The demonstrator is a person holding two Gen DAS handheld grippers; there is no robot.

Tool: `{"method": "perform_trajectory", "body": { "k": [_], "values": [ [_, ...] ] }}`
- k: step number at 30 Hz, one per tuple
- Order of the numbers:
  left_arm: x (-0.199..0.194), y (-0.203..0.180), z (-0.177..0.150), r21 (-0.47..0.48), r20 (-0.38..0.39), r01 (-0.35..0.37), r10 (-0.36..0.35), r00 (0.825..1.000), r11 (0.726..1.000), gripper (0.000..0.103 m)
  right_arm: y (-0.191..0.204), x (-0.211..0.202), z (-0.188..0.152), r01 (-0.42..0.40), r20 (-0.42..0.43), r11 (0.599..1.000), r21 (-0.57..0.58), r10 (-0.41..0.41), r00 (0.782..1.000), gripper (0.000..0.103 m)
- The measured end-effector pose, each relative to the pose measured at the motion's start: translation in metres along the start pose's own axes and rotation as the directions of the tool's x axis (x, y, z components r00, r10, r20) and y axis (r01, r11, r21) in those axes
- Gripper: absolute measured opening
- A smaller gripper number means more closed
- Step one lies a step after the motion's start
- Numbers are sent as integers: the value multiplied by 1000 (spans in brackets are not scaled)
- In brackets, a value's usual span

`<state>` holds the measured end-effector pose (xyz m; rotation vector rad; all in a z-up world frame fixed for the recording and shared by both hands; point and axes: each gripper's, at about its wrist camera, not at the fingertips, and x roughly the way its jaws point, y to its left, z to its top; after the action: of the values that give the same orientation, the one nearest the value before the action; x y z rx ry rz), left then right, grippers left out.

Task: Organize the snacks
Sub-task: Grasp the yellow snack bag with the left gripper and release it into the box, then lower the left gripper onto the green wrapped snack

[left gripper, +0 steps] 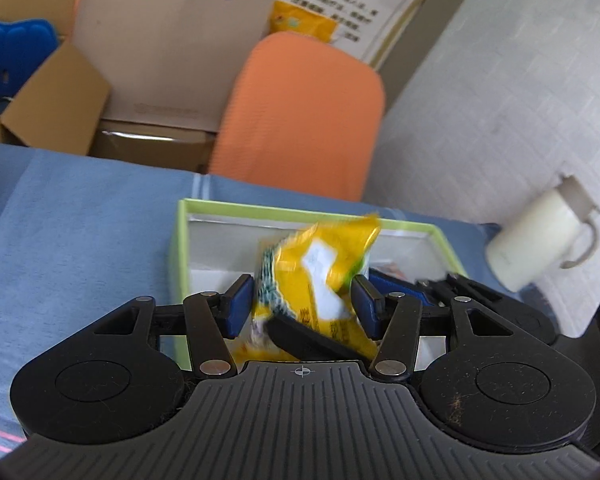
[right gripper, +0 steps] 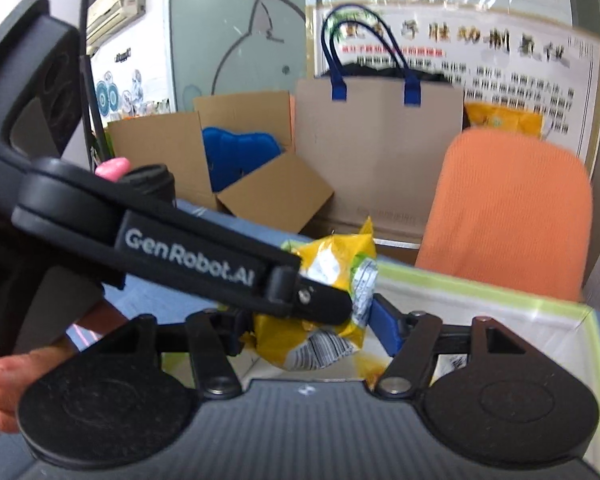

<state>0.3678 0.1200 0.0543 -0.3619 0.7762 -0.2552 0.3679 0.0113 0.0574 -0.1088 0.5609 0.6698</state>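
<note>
One yellow snack packet (left gripper: 320, 272), crinkled foil, blurred, up over one open box (left gripper: 300, 212): rectangular, green-rimmed, white inside. Two grippers around it. Left gripper (left gripper: 302, 304) partly closed, blue pads (left gripper: 240, 304) pressing both sides of the packet. Right gripper (right gripper: 314, 332) straddling the same packet, one pad hidden; grip impossible to tell. Under the box, blue cloth (left gripper: 80, 220), bare to the left. Near the right corner, one white lidded jug (left gripper: 540, 240). Beyond the table edge, one orange ribbed chair back (left gripper: 300, 120).

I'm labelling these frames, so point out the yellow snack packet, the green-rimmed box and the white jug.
yellow snack packet (left gripper: 320, 268), left wrist view, its front face.
green-rimmed box (left gripper: 284, 211), left wrist view, far rim.
white jug (left gripper: 532, 240), left wrist view, its body.
</note>
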Motion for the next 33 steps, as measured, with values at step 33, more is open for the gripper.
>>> {"method": "perform_trajectory", "body": {
  "k": [33],
  "values": [
    [-144,-59,-234,0,4,129,-129,992,992,69,61,-254,-225,123,-33,942,312,-119,992,93]
  ]
}}
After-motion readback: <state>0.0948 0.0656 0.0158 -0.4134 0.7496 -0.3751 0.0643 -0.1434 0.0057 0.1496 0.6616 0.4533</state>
